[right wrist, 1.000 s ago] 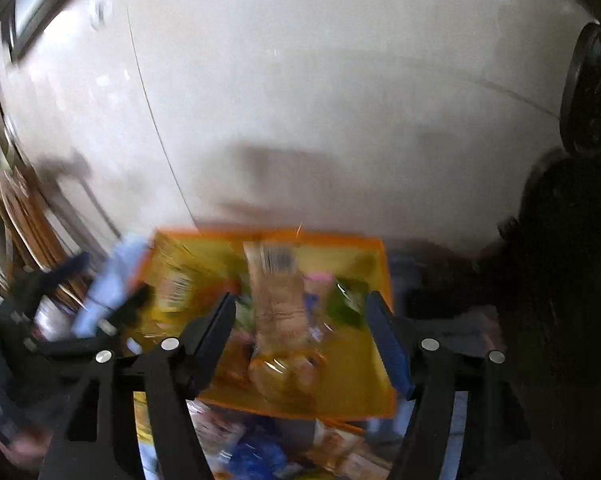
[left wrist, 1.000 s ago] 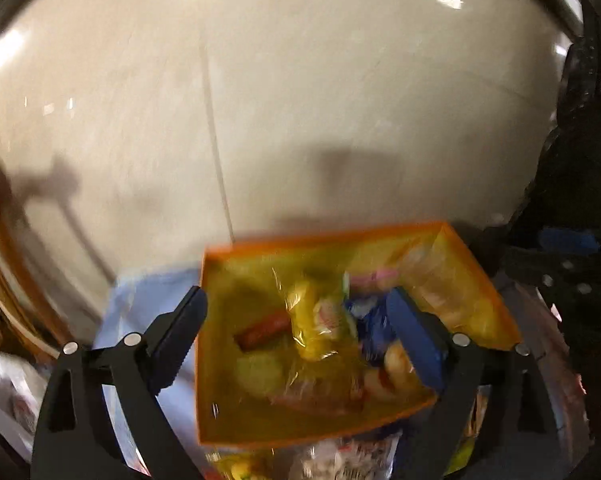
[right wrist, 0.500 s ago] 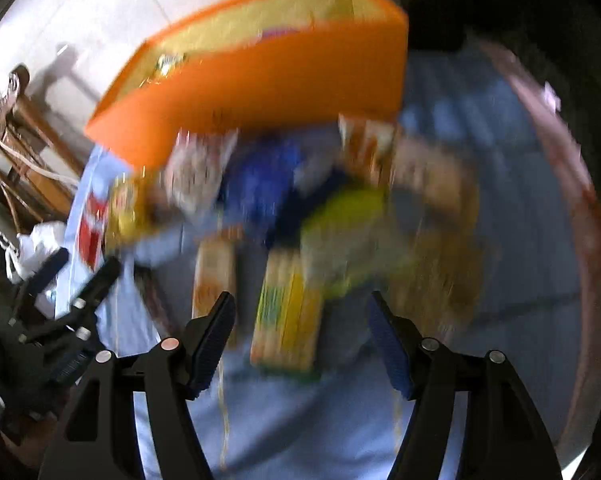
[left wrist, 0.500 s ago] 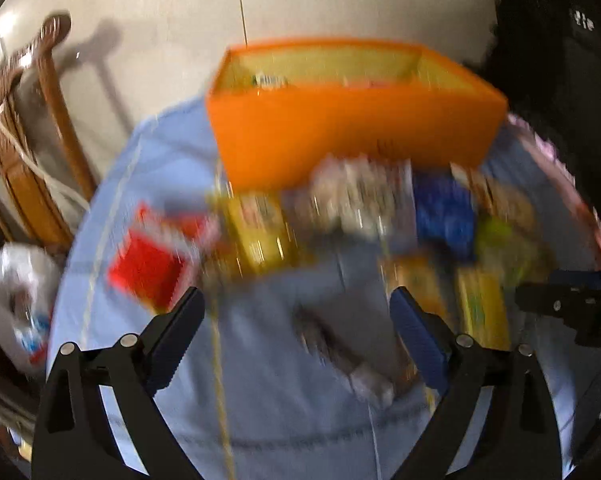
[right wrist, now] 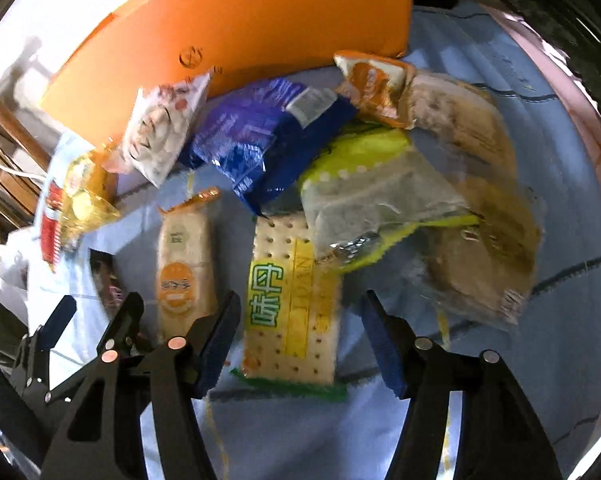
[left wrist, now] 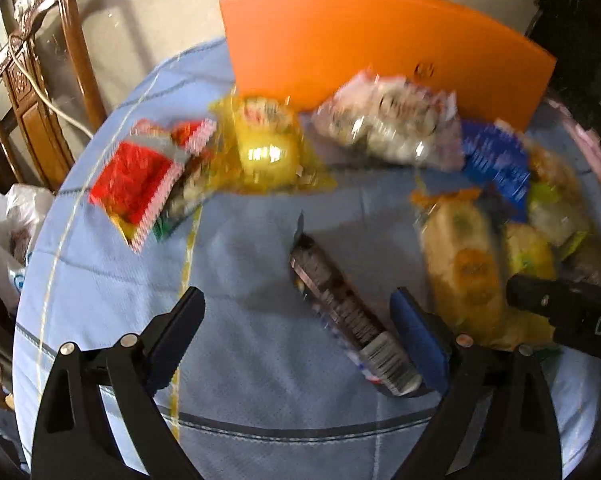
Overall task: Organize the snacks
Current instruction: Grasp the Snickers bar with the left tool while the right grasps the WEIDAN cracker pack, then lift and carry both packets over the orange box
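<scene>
An orange box (left wrist: 372, 40) stands at the far side of a round table with a blue cloth (left wrist: 240, 360); it also shows in the right wrist view (right wrist: 240, 32). Several snack packs lie in front of it. My left gripper (left wrist: 298, 334) is open, low over a dark long snack bar (left wrist: 340, 308) near its right finger. My right gripper (right wrist: 300, 332) is open over a yellow-green cracker pack (right wrist: 292, 304). An orange-labelled biscuit pack (right wrist: 184, 268), a blue bag (right wrist: 260, 136) and a white bag (right wrist: 160, 128) lie beyond. The left gripper (right wrist: 96, 320) shows at lower left.
A red pack (left wrist: 136, 184) and a yellow bag (left wrist: 264, 144) lie at the left of the cloth. Clear-wrapped bread packs (right wrist: 472, 200) lie at the right. A wooden chair (left wrist: 32, 80) and a white plastic bag (left wrist: 8, 220) stand left of the table.
Both grippers have swung down and back from above the orange box to low over the loose snacks on the cloth. Both stay open and empty.
</scene>
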Demonstrator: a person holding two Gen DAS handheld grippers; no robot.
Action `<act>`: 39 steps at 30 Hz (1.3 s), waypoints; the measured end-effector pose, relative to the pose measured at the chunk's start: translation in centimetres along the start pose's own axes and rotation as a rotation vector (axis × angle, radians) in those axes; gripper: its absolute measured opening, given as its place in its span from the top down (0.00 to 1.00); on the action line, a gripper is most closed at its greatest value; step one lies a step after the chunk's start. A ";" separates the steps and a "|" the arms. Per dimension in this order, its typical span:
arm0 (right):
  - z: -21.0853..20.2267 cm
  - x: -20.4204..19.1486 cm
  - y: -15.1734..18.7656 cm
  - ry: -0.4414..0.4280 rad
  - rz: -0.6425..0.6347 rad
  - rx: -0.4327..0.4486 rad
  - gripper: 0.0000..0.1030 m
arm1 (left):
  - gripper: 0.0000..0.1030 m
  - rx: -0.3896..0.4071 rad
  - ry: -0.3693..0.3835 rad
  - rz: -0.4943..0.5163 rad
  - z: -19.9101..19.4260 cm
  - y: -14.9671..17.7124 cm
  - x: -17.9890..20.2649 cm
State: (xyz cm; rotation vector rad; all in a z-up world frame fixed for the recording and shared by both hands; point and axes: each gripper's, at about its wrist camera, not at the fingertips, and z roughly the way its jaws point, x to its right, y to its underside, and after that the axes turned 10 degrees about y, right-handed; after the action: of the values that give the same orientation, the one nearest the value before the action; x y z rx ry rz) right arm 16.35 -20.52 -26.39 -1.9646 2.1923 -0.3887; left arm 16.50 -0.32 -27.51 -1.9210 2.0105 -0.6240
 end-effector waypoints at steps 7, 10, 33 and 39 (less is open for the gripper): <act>0.7 -2.7 1.2 0.026 -0.189 0.043 0.16 | 0.30 0.036 0.052 0.066 -0.5 2.0 0.2; 1.0 -2.6 1.7 0.002 -0.185 0.060 0.03 | 0.55 0.038 0.098 0.107 -1.1 2.6 1.4; -5.2 3.2 3.2 -0.048 -0.131 0.160 0.55 | 0.83 0.166 0.270 -0.038 -9.2 1.5 -4.9; -7.6 3.8 3.5 -0.082 -0.123 0.198 0.55 | 0.83 0.202 0.295 -0.053 -11.2 0.4 -5.7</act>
State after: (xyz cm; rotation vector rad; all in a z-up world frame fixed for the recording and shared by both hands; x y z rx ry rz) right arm 10.29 -23.34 -20.07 -1.9751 1.9108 -0.5118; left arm 11.03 6.57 -18.54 -1.8541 1.9744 -1.1366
